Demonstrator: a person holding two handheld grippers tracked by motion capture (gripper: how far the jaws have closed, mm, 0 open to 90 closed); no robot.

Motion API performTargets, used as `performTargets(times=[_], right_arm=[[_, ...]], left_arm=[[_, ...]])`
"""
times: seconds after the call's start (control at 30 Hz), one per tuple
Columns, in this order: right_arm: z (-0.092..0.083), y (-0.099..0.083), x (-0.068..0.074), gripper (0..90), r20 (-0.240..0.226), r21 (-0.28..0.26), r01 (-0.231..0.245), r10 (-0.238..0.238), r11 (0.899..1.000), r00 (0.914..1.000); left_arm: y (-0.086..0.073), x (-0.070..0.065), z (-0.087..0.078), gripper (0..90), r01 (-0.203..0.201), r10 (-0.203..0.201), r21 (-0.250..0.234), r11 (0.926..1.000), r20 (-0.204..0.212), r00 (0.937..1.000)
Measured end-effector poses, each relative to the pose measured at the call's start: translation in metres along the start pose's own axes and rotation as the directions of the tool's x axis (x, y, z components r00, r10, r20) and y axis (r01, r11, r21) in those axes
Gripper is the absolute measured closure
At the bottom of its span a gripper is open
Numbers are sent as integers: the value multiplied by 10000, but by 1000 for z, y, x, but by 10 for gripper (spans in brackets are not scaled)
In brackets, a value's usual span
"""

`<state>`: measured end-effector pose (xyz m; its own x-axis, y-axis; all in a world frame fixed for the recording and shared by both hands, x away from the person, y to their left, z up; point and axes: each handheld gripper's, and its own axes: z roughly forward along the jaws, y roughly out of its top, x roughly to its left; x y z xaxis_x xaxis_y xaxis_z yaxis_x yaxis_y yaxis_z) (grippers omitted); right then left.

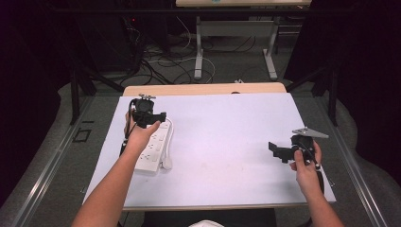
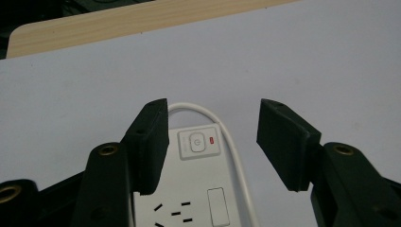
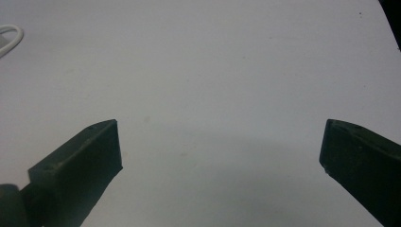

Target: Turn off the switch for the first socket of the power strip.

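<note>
A white power strip (image 1: 153, 146) lies on the left part of the white table top (image 1: 227, 127), its white cable (image 1: 168, 161) looping along its right side. My left gripper (image 1: 147, 116) hovers over the strip's far end. In the left gripper view the jaws of that gripper (image 2: 213, 113) stand apart on either side of the power strip (image 2: 198, 189), near its switch button (image 2: 197, 142) with a small red mark; the pads touch nothing. My right gripper (image 1: 280, 151) is held at the right of the table, open wide over bare surface (image 3: 220, 142).
A wooden table edge (image 1: 203, 89) shows beyond the white top. Behind it, on the floor, stand desk legs (image 1: 198, 52) and tangled cables (image 1: 156, 61). A loop of the white cable (image 3: 9, 38) shows at the top left of the right gripper view.
</note>
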<state>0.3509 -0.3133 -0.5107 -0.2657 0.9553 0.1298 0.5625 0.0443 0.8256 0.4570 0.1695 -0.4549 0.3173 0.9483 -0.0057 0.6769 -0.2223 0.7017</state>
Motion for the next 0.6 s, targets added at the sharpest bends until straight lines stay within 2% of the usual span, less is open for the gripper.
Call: performTargets(times=[0.1, 0.37, 0.47, 0.6], right_arm=[[0, 0, -1, 0, 3, -3, 64, -64, 10000, 10000], [1, 0, -1, 0, 76, -54, 85, -85, 9999, 9999], [1, 0, 0, 0, 12, 37, -31, 31, 10000, 10000], [1, 0, 0, 0, -5, 72, -14, 14, 10000, 10000]], left_arm=[[0, -1, 4, 487, 28, -27, 168, 9999, -74, 10000], [-2, -6, 17, 606, -12, 3, 900, 9959, 97, 10000], [-2, -7, 19, 656, 1, -12, 1088, 9941, 98, 10000], [-3, -9, 24, 720, 30, -12, 1408, 9900, -129, 9999]])
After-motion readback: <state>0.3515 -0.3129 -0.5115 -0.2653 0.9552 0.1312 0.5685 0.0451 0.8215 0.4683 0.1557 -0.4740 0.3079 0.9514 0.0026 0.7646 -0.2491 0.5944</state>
